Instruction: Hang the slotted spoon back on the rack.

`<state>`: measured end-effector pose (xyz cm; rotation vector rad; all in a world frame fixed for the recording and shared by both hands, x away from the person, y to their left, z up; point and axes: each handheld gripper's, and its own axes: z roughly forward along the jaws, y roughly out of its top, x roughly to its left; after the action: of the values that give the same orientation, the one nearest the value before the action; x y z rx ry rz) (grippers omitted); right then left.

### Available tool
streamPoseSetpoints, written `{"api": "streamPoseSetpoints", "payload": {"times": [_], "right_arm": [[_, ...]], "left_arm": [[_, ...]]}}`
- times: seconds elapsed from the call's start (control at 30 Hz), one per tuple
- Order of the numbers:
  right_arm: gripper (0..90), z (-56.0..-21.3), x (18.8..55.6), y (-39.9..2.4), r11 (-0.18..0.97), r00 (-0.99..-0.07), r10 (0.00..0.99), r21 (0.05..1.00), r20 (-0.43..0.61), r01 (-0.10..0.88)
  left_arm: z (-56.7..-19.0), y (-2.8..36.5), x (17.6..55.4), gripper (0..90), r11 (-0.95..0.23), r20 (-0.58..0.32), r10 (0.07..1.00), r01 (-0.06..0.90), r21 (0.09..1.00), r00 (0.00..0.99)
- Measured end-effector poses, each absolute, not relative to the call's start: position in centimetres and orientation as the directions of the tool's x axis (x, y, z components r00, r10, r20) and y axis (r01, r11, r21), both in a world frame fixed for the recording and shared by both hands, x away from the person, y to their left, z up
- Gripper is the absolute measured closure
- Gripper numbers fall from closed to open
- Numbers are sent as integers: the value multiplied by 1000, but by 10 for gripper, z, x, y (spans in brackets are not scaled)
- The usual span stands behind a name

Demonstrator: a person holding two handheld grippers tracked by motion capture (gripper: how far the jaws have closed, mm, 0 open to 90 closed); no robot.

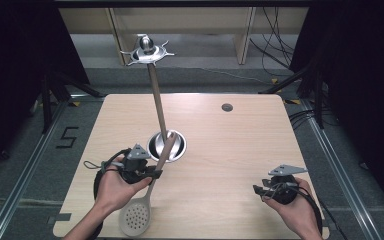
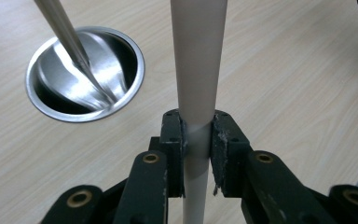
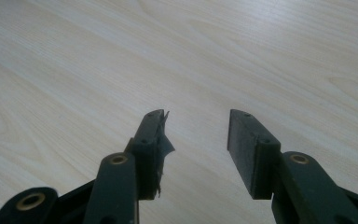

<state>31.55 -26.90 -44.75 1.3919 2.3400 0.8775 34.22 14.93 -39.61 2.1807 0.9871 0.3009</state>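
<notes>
Light wood-grain table (image 1: 220, 150) carries the work, with grey floor around it and dark curtains at both sides. At its near left, the slotted spoon (image 1: 136, 217), a pale beige utensil with a perforated bowl, is tilted: the bowl lies toward the near table edge and the handle rises toward the table's middle. The left gripper (image 1: 155, 173) is clamped on this handle; in the left gripper view both black pads press against the handle's sides (image 2: 196, 135). Just beyond the handle's upper end, the round metal base (image 1: 166, 145) of a utensil stand sits on the table, and from it a slim pole (image 1: 156, 97) rises to a hooked metal crown (image 1: 146, 51). Well apart at the near right, the right gripper (image 1: 258, 191) is held over bare wood, its jaws standing partly apart with nothing between them (image 3: 196, 135).
</notes>
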Motion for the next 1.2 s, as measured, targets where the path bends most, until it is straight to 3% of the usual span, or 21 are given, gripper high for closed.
{"api": "streamPoseSetpoints", "payload": {"times": [0.63,1.2], "right_arm": [[561,-448,316,-269,353,-498,865,624,66,697],[560,-448,316,-269,349,-490,870,629,59,695]], "left_arm": [[-372,186,332,757,-339,-66,780,509,791,622],[-351,205,331,758,-282,-67,812,491,824,580]]}}
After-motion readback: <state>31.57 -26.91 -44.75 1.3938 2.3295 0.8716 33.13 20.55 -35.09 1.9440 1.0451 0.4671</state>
